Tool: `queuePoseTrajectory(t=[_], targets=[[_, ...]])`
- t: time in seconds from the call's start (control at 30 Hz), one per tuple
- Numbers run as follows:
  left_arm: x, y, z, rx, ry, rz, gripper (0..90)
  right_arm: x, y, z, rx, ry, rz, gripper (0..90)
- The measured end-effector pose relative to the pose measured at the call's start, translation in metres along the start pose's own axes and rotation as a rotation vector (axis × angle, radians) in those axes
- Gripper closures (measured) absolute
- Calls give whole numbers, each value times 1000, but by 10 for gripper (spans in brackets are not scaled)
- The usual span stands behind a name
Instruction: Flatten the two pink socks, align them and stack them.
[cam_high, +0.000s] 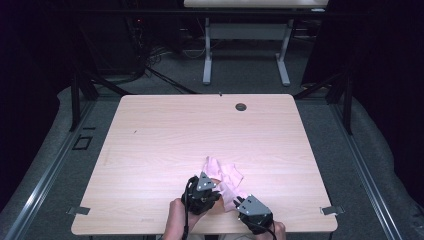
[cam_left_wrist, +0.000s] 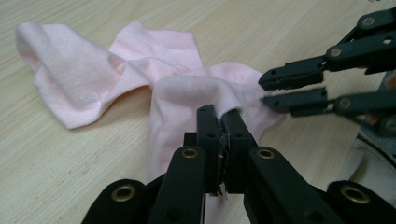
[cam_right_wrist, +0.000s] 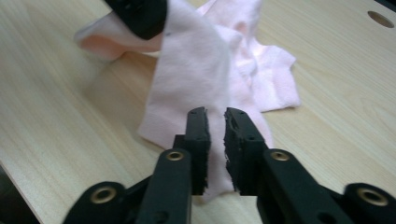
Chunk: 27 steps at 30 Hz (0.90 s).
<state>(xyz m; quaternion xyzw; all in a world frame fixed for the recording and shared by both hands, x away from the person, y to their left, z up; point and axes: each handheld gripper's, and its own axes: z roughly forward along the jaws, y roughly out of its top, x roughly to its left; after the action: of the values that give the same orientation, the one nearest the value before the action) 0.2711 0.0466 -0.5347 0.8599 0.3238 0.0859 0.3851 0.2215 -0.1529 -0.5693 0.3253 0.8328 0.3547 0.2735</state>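
where black curtains hang, wood table (cam_high: 165, 130), grey floor (cam_high: 240, 82)

Light wood table (cam_high: 150, 150); crumpled pink cloth (cam_high: 225, 177) lying near front edge.

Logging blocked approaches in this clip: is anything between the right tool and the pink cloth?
Nothing visible is. In the right gripper view the right tool is open, with the pink cloth hanging straight ahead of its jaws. The left tool is shut on the cloth's raised fold, higher up and clear of that path.
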Motion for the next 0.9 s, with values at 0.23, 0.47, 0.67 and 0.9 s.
queuePoseTrajectory(t=[0.23, 0.47, 0.67, 0.9], targets=[[2, 2, 2, 11, -7, -13, 882, 6, 7, 3, -13, 108, 65, 434], [1, 2, 2, 24, -15, -14, 878, 10, 13, 29, 62, 8, 92, 486], [3, 0, 1, 23, -32, -7, 870, -5, 8, 12, 20, -25, 94, 588], [2, -2, 5, 36, -28, 12, 887, -18, 6, -2, 4, -38, 90, 589]])
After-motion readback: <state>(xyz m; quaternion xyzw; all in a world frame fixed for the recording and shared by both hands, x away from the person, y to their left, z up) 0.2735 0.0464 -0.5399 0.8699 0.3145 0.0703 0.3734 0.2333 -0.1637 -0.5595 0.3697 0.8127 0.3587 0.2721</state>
